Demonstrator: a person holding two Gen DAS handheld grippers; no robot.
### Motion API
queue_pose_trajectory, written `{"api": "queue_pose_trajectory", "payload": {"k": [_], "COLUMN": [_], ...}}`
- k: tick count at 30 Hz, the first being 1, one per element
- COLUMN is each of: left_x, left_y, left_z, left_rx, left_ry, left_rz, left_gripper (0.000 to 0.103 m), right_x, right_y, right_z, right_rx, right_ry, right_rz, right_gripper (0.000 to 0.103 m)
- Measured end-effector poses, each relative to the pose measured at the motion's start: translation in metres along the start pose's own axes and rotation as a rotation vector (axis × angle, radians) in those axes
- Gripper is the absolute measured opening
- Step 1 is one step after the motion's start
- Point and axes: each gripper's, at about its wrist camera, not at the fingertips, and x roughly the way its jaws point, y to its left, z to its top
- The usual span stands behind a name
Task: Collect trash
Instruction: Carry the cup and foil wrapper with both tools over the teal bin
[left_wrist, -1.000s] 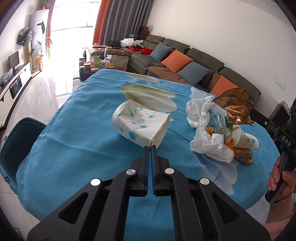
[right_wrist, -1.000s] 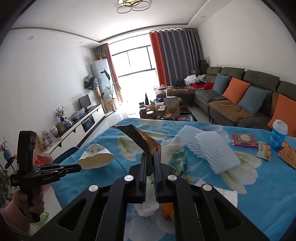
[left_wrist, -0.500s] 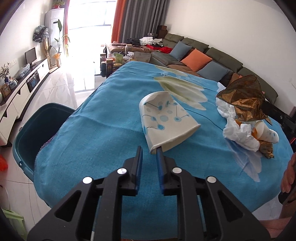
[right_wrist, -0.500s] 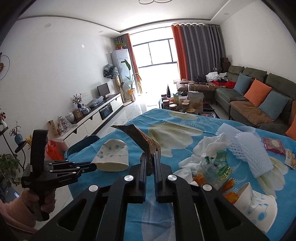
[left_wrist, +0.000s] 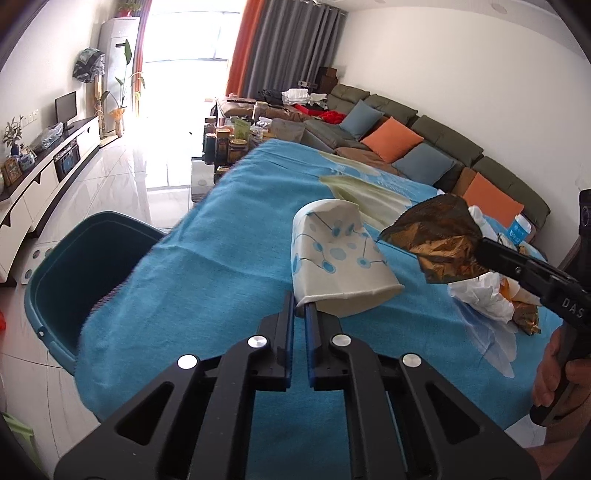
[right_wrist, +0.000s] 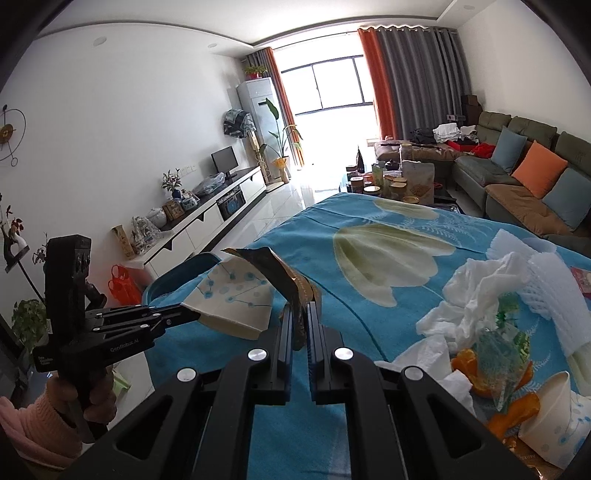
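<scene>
A crushed paper cup (left_wrist: 338, 258) was pinched at its rim by the left gripper (left_wrist: 300, 308) above the blue tablecloth (left_wrist: 221, 266); a foil wrapper (left_wrist: 439, 240) was gripped by the right gripper (left_wrist: 484, 248), with a teal bin (left_wrist: 74, 258) left.

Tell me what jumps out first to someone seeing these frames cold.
Two grippers each carry trash above the blue tablecloth: the left gripper pinches the rim of a crushed paper cup, and the right gripper clamps a brown foil wrapper. A teal bin waits beside the table's left edge, and a heap of tissues, peel and another cup sits at right.
</scene>
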Motion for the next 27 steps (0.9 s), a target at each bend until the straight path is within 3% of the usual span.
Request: {"api": "queue_pose_trajectory", "payload": {"k": [5, 11, 20, 27], "left_x": [-0.025, -0.054, -0.069, -0.057], "left_y": [0.022, 0.060, 0.127, 0.168], "left_z": [0.005, 0.011, 0.010, 0.003], "left_rx": [-0.025, -0.062, -0.166, -0.242], "left_ry": [-0.048, -0.101, -0.091, -0.056], "left_rz": [0.040, 0.156, 0.317, 0.377], "left_gripper": [0.006, 0.006, 0.006, 0.006], "right_x": [0.018, 0.051, 0.105, 0.145], "right_y": [0.020, 0.047, 0.094, 0.121], "right_z": [0.015, 0.033, 0.061, 0.069], "right_rx": [-0.030, -0.048, -0.077, -0.090], "right_ry": [0.008, 0.032, 0.069, 0.118], "right_rz": [0.055, 0.142, 0.239, 0.283], "right_gripper": [0.006, 0.006, 0.006, 0.006]}}
